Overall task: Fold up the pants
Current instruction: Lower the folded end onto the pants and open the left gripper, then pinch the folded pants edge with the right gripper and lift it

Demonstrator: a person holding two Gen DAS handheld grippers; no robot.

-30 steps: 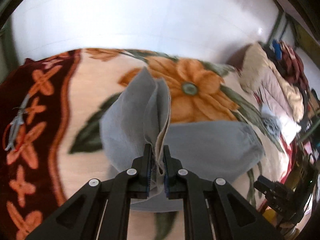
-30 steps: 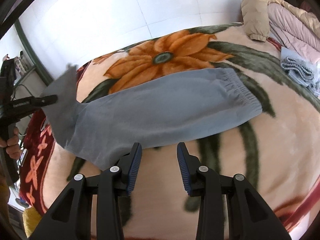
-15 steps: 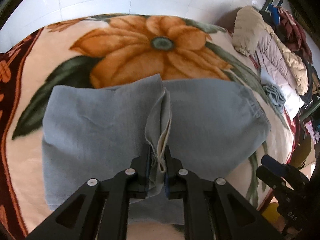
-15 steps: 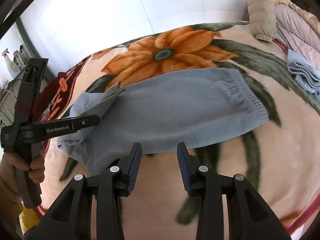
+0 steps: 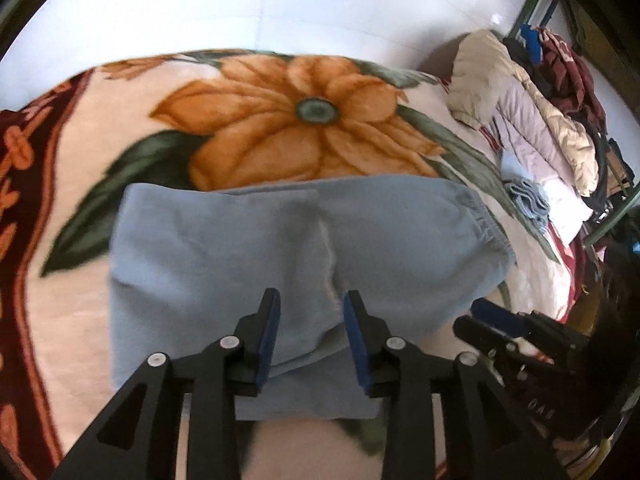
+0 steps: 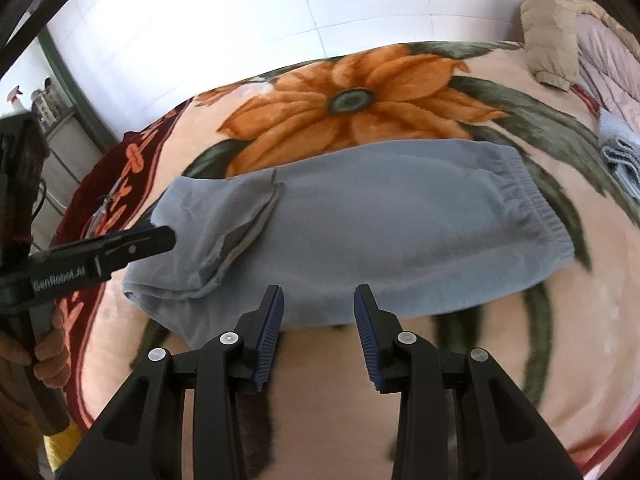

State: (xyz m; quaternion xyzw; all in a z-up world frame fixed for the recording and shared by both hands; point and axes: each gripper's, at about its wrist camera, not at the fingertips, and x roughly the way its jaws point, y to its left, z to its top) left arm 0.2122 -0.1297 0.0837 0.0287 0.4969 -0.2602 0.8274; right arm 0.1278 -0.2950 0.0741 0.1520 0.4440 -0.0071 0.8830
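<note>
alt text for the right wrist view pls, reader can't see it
Grey-blue pants lie folded across a floral blanket, elastic waistband at the right and the leg hems laid over at the left. The right tool hovers open at the near edge, holding nothing. The left tool reaches in from the left, its jaws just opened off the cloth.

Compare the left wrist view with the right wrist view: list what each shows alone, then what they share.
Left wrist only: the pile of clothes heaped at the blanket's far right, and the right hand-held gripper seen from outside.

Right wrist only: a hand gripping the left hand-held gripper, whose jaws have just been opening off the folded-over hem, and a shelf with bottles.

Both: the grey pants folded on the floral blanket, and a folded towel.
</note>
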